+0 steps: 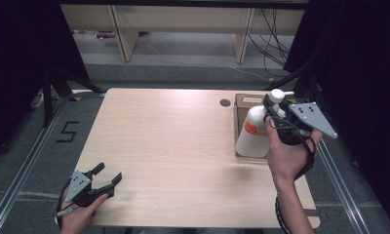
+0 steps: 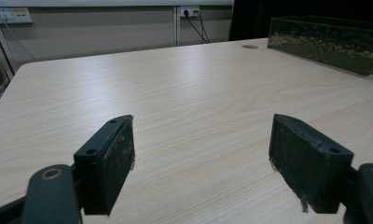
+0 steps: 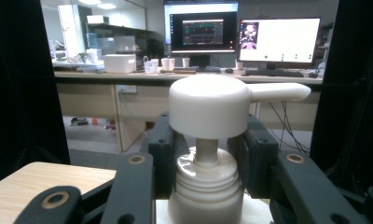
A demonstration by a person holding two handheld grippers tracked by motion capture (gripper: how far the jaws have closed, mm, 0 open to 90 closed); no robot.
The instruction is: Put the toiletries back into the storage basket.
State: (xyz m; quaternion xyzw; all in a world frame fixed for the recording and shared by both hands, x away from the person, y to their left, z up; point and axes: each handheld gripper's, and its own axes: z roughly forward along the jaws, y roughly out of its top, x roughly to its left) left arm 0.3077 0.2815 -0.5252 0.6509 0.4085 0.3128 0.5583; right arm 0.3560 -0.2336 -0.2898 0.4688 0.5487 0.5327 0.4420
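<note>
White pump bottle (image 1: 254,131) stands in the box (image 1: 242,100) at the desk's (image 1: 173,146) right edge, your right hand-held gripper (image 1: 276,109) pinching its ribbed neck, left hand-held gripper (image 1: 107,178) spread; tilt, and it may slip.

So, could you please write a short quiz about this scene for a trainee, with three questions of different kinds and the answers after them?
1. True or false: the left gripper holds something between its fingers.
2. Multiple choice: where does the right gripper grip the white pump bottle? A) at the base B) at the neck under the pump head C) at the nozzle tip
3. Fill in: the bottle is at the dark ____ on the right side of the table.

Key
1. False: its fingers are wide apart over bare wood.
2. B
3. box
</note>
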